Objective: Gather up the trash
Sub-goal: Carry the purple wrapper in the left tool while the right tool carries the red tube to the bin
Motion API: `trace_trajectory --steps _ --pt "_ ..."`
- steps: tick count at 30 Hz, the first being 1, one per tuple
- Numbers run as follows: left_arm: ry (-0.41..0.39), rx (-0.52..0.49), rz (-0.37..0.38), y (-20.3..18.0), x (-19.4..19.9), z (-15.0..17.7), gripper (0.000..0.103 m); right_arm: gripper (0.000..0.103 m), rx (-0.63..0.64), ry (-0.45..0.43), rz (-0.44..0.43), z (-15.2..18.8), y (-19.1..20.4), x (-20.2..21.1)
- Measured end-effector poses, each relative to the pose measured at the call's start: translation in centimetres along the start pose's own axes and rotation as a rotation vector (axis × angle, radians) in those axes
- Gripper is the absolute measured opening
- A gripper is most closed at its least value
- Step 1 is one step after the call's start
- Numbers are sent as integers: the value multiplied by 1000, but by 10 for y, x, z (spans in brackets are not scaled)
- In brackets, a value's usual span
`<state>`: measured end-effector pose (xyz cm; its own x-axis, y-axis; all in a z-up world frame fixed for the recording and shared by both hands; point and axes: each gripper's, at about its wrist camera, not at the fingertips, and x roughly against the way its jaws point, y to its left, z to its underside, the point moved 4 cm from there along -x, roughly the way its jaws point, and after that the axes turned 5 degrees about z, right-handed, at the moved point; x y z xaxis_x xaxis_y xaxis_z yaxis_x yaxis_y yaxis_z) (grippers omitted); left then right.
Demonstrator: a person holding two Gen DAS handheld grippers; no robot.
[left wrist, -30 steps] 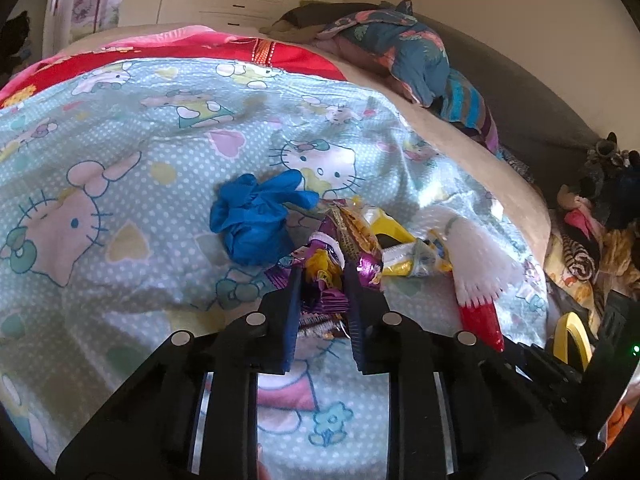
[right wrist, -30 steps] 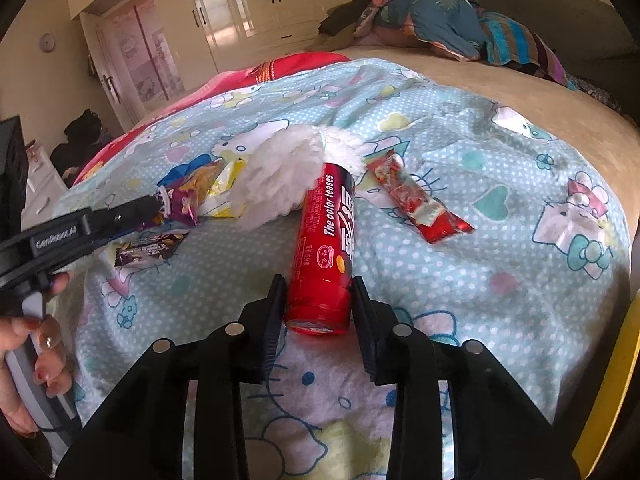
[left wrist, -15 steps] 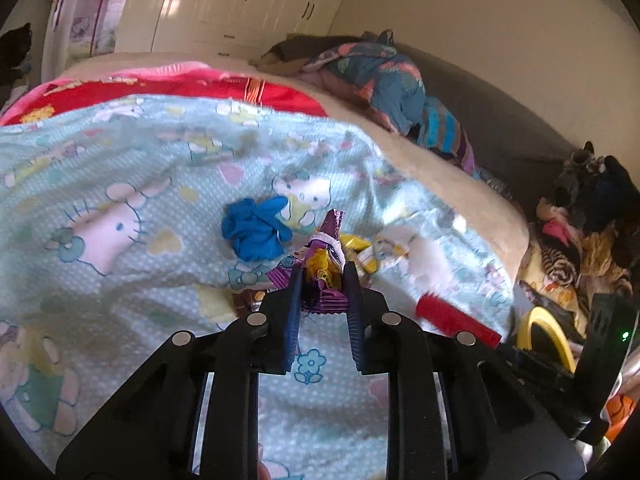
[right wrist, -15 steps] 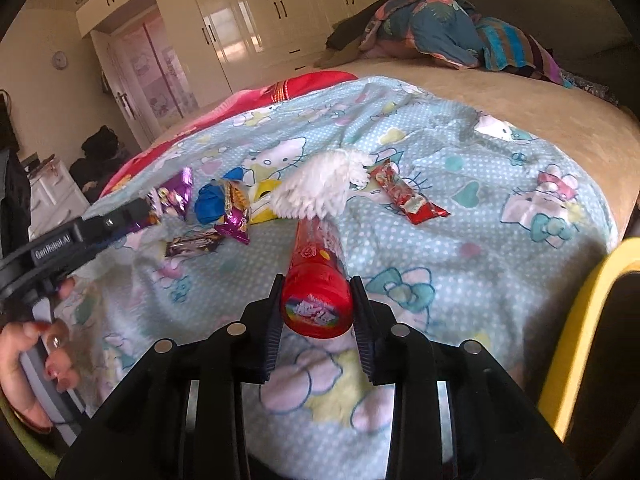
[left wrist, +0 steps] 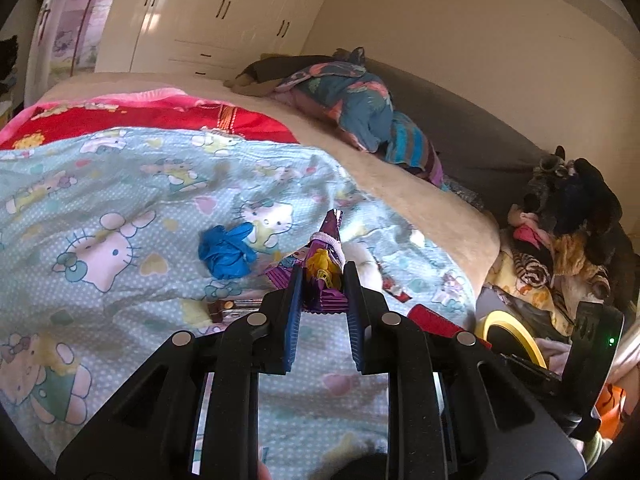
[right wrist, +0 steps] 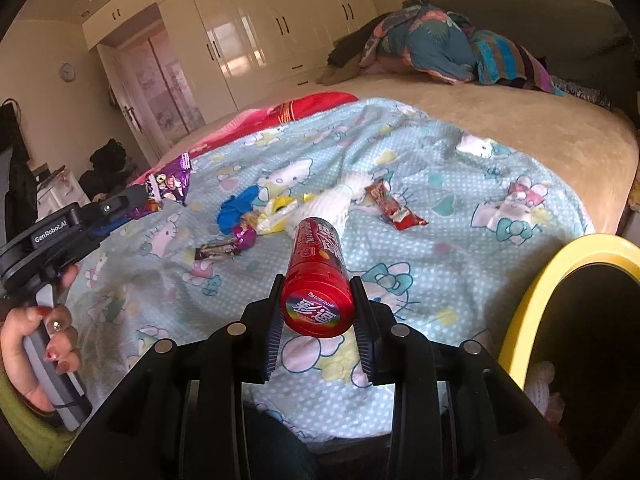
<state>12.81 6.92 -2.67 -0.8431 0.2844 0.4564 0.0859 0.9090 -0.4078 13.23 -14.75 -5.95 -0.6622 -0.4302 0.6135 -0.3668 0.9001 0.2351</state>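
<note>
Left gripper [left wrist: 322, 280] pitched down over the bed, clenched on a purple snack wrapper [left wrist: 325, 264]. Wrapper stands up between the pads, clear of the blanket [left wrist: 120, 184]. From the right wrist view the same gripper sits at far left, tilted up toward its tip, with the wrapper [right wrist: 168, 188] hanging off that end. A hand [right wrist: 36, 344] with red-painted nails wraps the grey handle below it, green sleeve at the wrist.

Right gripper [right wrist: 318, 312] also angled down, grasping a red cylindrical can [right wrist: 316, 276] by its near end. Can points away along the fingers, its printed cap facing the camera, lifted off the bedding.

Still on the blanket, near mid-bed:
- crumpled blue glove [left wrist: 226, 250]
- white fluffy thing [right wrist: 340, 204], just beyond the can's far end
- red snack packet [right wrist: 394, 210], beside the white thing
- small brown bar wrapper [right wrist: 218, 248]
- yellow and purple wrappers [right wrist: 264, 220], bunched between the glove and the white thing

Yellow-rimmed bin [right wrist: 536, 296] at the right edge, beside the bed; inside dark. Pile of clothes [right wrist: 440, 48] at the far end of the bed.
</note>
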Motion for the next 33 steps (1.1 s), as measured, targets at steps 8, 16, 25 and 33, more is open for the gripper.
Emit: trace_trajectory --steps 8,16,25,33 --pt "1 -44 44 -27 7 -2 15 30 -5 -50 1 -10 -1 28" --pt "6 -83 92 -52 10 2 15 30 -33 -89 20 -15 -13 52" --pt "14 -123 142 -75 12 6 15 30 -71 -125 55 -20 -34 72" --pt "26 -160 181 -96 12 12 15 30 -108 -146 90 -20 -53 85"
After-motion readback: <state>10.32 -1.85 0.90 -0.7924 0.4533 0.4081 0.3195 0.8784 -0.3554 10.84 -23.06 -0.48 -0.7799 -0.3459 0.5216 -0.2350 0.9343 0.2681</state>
